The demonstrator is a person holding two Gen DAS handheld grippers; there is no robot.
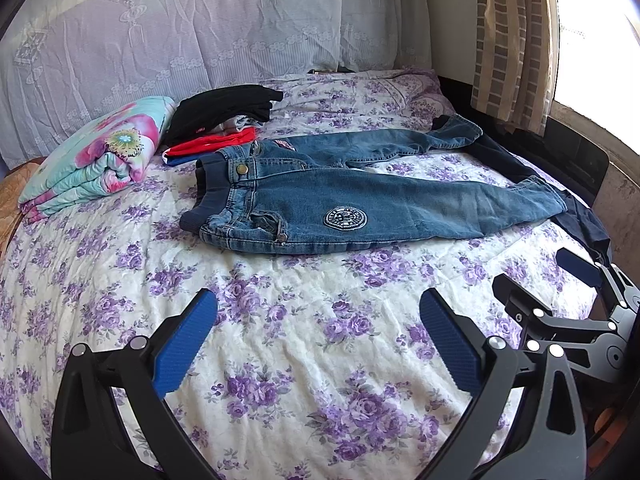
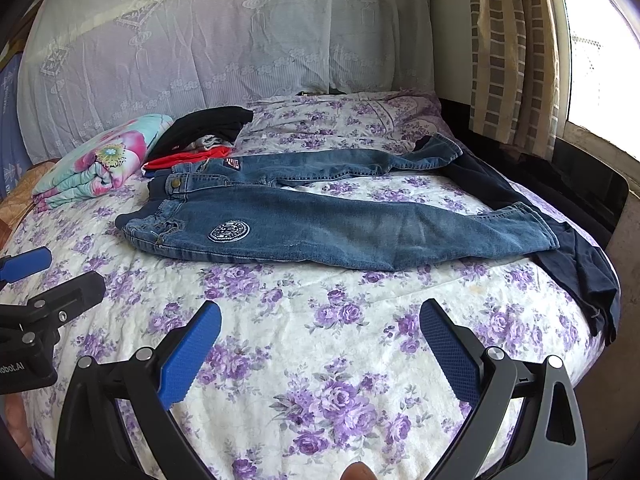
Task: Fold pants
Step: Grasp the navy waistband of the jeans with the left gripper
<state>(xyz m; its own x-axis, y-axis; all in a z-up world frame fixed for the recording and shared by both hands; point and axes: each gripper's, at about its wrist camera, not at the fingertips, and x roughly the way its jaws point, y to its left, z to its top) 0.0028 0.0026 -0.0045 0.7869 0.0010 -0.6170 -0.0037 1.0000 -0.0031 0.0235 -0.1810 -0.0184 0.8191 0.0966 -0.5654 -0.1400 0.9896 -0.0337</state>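
Observation:
Small blue jeans (image 1: 360, 204) lie flat on the floral bed, waist to the left, both legs running right; a round patch shows on the near leg. They also show in the right wrist view (image 2: 340, 236). My left gripper (image 1: 318, 312) is open and empty, hovering over the bedspread in front of the jeans. My right gripper (image 2: 320, 320) is open and empty too, just right of the left one, also short of the jeans. It shows in the left wrist view (image 1: 548, 280) at the bed's right edge.
A folded floral blanket (image 1: 96, 160) and a pile of black, red and white clothes (image 1: 224, 120) lie behind the waist. A dark navy garment (image 2: 576, 256) lies under the leg ends at the bed's right edge. A lace-covered headboard (image 1: 180, 28), a curtain (image 1: 516, 40) and a window stand behind.

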